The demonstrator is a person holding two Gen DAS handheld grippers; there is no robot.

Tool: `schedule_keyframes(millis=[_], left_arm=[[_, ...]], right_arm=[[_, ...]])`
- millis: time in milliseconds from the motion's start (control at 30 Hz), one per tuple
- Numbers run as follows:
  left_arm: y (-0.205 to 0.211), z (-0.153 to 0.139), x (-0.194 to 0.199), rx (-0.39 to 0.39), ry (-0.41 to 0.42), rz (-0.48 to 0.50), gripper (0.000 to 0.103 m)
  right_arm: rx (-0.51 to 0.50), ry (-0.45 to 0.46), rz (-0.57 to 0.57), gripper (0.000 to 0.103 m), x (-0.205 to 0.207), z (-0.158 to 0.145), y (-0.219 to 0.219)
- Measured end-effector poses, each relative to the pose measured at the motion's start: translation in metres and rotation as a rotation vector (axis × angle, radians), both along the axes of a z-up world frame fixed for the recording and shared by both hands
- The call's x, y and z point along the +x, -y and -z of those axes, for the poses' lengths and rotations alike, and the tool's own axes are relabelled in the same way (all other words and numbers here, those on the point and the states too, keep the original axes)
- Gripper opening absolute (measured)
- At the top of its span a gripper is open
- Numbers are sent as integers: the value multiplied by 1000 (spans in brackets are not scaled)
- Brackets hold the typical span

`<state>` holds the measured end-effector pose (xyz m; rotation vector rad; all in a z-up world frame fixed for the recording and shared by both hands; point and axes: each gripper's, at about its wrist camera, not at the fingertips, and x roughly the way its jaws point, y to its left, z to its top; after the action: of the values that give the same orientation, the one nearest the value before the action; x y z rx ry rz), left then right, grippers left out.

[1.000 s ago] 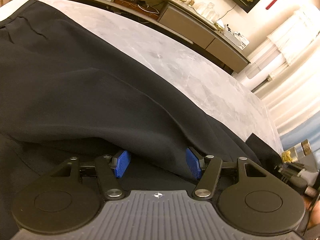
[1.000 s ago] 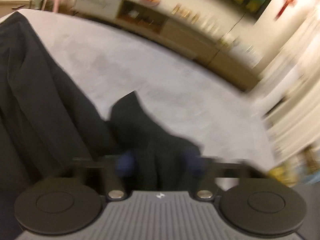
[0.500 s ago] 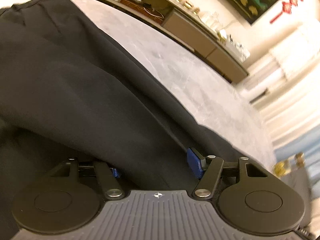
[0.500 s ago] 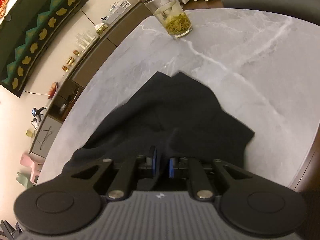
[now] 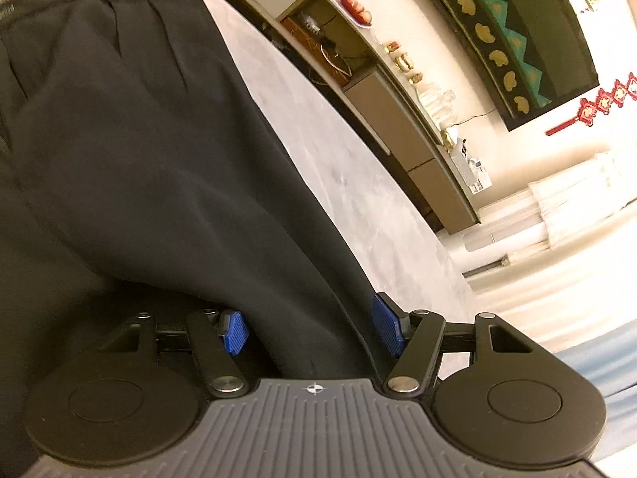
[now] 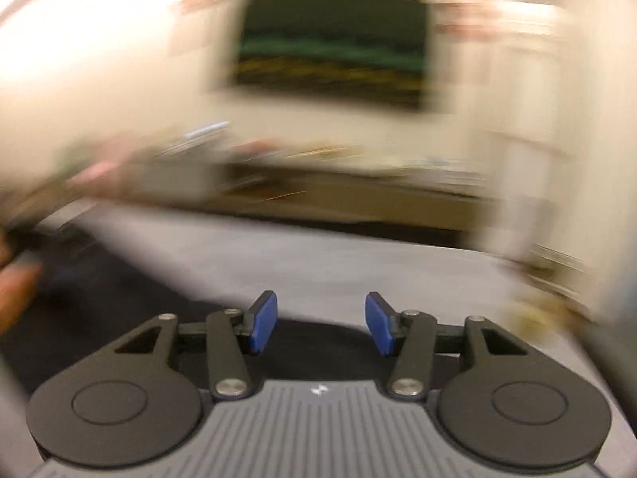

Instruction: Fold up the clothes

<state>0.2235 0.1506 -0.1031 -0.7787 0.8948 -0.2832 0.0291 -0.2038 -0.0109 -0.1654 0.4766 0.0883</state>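
Going left to right. Black pleated garment (image 5: 131, 151) spreading across the left part of the grey marble table (image 5: 358, 183), waistband end with its pleats lying toward the far left edge, probably trousers or a skirt but hard telling which. One long fold of it running diagonally down toward the near edge and straight into the left gripper (image 5: 310, 328). Jaws there standing wide apart, blue pads (image 5: 235, 330) on either side of that fold with slack showing, so straddling the cloth rather than pinching it. Looking like a spot picked along the crease line, either for taking hold or for letting go; no way of telling which from here.

Over on the right wrist view, everything smeared with motion blur. Right gripper (image 6: 320, 324) also gaping wide, holding nothing, just a bit of the black cloth (image 6: 318, 342) lying on the table under and behind the pads. Pointing out over the bare far side of the table toward the wall, so apparently swinging somewhere and not working the cloth.

As for writing or brands: nothing readable. Only a small emblem on each gripper body, and a red hanging ornament (image 5: 597, 103) on the wall at far right, with no legible characters.
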Motion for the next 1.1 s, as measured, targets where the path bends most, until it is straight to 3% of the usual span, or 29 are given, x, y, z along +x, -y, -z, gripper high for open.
schedule_keyframes(millis=[100, 267, 300, 367, 400, 567, 633, 800, 833, 867, 900, 933, 1033, 1100], left_arm=[[-13, -2, -3, 6, -1, -7, 66], [-36, -5, -2, -7, 16, -11, 67], [-40, -4, -1, -13, 21, -6, 68], [-47, -4, -2, -24, 28, 3, 68], [-50, -4, -4, -28, 32, 7, 69], [-55, -8, -14, -32, 83, 22, 75], [-49, -11, -15, -13, 101, 39, 78], [-27, -10, -14, 99, 104, 90, 77], [-29, -8, -15, 124, 95, 66, 69], [-32, -6, -16, 148, 85, 42, 36], [-36, -5, -19, 171, 78, 15, 19], [-42, -9, -27, 187, 87, -31, 9], [-58, -33, -85, 198, 205, -70, 7], [-64, -20, -107, 205, 208, -34, 7]], right_arm=[[-140, -37, -226, 55, 62, 24, -56], [-180, -250, -390, 53, 162, 74, -99], [-170, -298, -411, 47, 176, 81, -102], [-151, -275, -420, 21, 171, 72, -105], [-142, -257, -422, 1, 167, 65, -107], [-107, -149, -461, 0, 133, 32, -119], [-156, -94, -511, 0, 97, 29, -135], [-278, -25, -554, 0, 70, 41, -160], [-285, -20, -557, 0, 67, 44, -162], [-292, -16, -561, 0, 64, 46, -165], [-294, -9, -560, 0, 62, 47, -166], [-295, -2, -559, 0, 60, 48, -167], [-265, 27, -570, 0, 41, 38, -169], [-256, 4, -597, 0, 28, 43, -168]])
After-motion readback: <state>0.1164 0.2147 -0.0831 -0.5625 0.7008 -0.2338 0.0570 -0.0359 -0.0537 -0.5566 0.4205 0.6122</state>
